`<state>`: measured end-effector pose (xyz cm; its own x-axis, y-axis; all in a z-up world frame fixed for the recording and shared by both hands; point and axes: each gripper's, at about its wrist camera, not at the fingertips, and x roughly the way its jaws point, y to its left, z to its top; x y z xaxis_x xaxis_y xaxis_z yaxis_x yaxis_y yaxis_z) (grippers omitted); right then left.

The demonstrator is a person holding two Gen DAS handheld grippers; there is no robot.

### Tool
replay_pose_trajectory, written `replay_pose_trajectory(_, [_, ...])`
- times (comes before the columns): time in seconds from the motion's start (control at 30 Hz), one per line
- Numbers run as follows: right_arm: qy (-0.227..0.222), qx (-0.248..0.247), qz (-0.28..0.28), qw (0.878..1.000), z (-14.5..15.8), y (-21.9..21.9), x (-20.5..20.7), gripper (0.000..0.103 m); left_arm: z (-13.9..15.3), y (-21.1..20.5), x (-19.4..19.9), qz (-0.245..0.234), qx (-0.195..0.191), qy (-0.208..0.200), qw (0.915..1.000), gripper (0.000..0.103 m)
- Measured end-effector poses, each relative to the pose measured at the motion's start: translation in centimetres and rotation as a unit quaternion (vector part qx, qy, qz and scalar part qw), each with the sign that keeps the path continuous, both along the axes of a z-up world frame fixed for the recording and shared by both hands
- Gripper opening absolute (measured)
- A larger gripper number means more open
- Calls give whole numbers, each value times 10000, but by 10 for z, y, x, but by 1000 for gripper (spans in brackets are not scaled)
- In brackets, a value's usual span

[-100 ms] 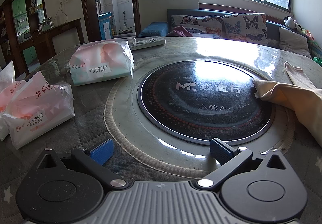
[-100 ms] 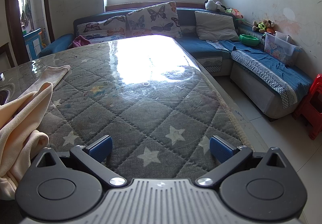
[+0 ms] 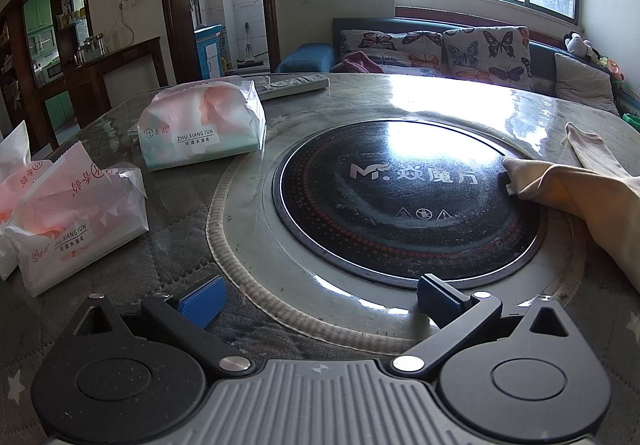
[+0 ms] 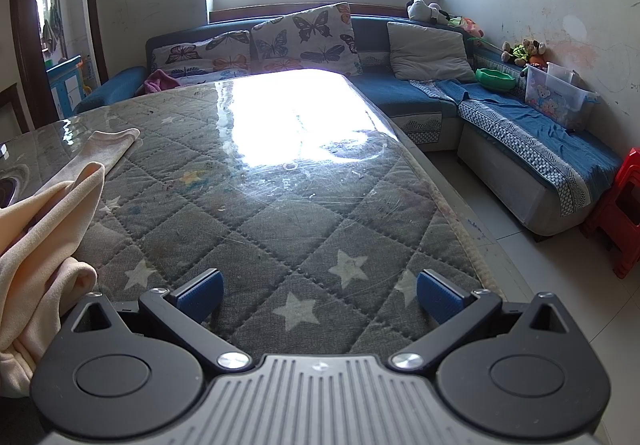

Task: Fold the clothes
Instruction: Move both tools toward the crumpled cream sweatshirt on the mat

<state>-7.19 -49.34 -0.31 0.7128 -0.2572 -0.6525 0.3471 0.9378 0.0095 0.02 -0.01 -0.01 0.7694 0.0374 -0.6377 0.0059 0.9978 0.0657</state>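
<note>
A cream-coloured garment (image 3: 580, 193) lies crumpled at the right of the table, one end reaching the rim of the black induction plate (image 3: 400, 193). In the right wrist view the garment (image 4: 44, 229) lies at the left, a sleeve stretched away across the quilted table cover. My left gripper (image 3: 320, 299) is open and empty, low over the near rim of the plate, left of the garment. My right gripper (image 4: 320, 295) is open and empty over the star-patterned cover (image 4: 280, 205), right of the garment.
Two tissue packs (image 3: 200, 125) (image 3: 76, 221) lie at the table's left, a remote control (image 3: 292, 82) behind them. The table's right edge (image 4: 460, 229) drops to the tiled floor. A blue sofa (image 4: 500, 117) and a red stool (image 4: 620, 217) stand beyond.
</note>
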Motion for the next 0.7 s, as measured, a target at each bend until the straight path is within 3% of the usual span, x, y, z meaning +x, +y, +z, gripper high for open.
replay_pose_trajectory(0.3, [11, 43, 17, 10000, 0, 3, -2, 103, 1, -2, -1, -24, 26, 30, 10000, 103])
replay_pose_trajectory(0.7, [-443, 311, 178, 9984, 18, 27, -38, 103, 9, -28, -17, -262, -116, 138, 9995, 103])
